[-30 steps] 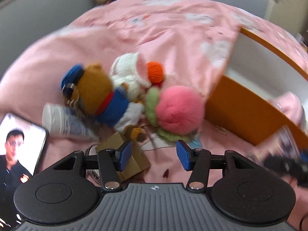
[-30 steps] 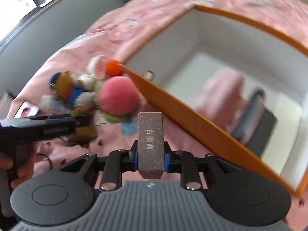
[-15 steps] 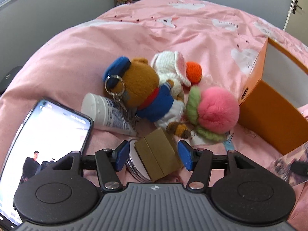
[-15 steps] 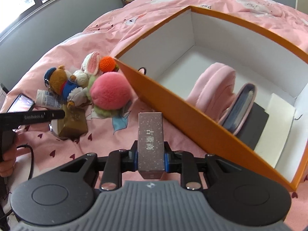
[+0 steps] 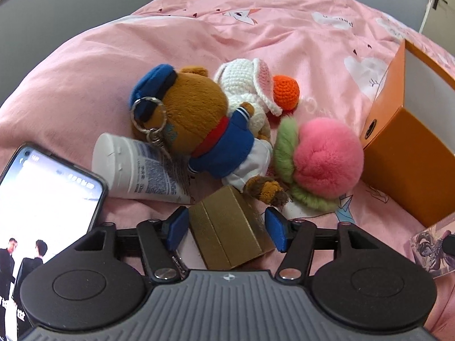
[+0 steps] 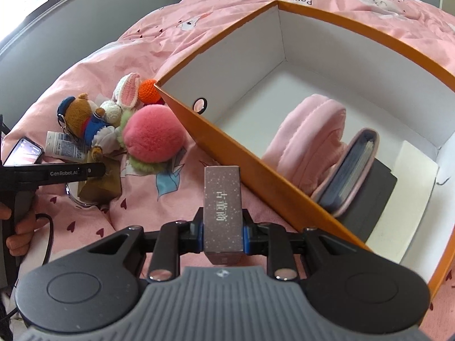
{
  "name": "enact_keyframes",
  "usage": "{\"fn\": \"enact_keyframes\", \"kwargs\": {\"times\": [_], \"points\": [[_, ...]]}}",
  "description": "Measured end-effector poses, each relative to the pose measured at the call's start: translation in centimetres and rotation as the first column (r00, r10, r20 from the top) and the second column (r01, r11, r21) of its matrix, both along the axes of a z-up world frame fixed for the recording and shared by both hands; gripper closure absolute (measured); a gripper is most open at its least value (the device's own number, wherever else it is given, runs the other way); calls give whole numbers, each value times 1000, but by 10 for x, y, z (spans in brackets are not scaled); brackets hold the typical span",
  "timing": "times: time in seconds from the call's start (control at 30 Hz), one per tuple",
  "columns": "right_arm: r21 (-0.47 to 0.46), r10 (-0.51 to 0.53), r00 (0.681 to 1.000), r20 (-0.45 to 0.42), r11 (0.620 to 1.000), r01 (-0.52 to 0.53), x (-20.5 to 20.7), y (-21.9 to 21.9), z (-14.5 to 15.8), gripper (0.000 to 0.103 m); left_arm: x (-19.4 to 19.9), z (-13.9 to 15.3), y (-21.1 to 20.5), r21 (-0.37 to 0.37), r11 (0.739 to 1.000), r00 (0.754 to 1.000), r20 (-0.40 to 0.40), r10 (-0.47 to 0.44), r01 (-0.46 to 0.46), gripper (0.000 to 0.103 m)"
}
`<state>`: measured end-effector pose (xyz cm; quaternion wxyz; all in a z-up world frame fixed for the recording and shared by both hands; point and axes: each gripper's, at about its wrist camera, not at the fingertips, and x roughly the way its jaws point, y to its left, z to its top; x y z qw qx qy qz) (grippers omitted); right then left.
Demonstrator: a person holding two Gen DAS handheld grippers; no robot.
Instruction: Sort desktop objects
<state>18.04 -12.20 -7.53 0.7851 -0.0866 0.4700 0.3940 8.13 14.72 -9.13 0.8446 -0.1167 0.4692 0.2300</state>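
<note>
My left gripper (image 5: 226, 231) is open, with its blue pads on either side of a gold box (image 5: 230, 230) lying on the pink bed; a small gap shows on each side. My right gripper (image 6: 223, 234) is shut on a mauve speckled box (image 6: 223, 207), held above the bed just left of the orange storage box (image 6: 256, 167). That storage box holds a pink pouch (image 6: 307, 130), a pink-edged wallet (image 6: 349, 170), a dark box (image 6: 372, 199) and a white card (image 6: 409, 184). The left gripper also shows in the right wrist view (image 6: 98, 170) over the gold box (image 6: 102, 183).
Behind the gold box lie a bear plush with a keyring (image 5: 196, 125), a white crochet rabbit (image 5: 247, 91), a pink-and-green pompom (image 5: 324, 159), a white tube (image 5: 136, 170) and a lit phone (image 5: 42, 199). The orange box's corner (image 5: 403, 153) stands at right.
My left gripper has moved forward and down until the gold box sits between its open pads. My right gripper still holds the mauve box and has steadied beside the orange box.
</note>
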Motion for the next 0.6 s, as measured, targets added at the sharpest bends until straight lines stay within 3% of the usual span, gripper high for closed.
{"fn": "enact_keyframes", "kwargs": {"times": [0.2, 0.33, 0.6], "points": [[20, -8, 1000, 7, 1000, 8, -9, -8, -3, 77, -11, 8, -13, 1, 997, 994, 73, -76, 76, 38], [29, -16, 1000, 4, 999, 16, -12, -14, -2, 77, -11, 6, -26, -13, 990, 988, 68, -141, 142, 46], [35, -25, 999, 23, 999, 24, -20, -23, 1, 77, -17, 1, -28, -18, 998, 995, 84, -61, 62, 40]]}}
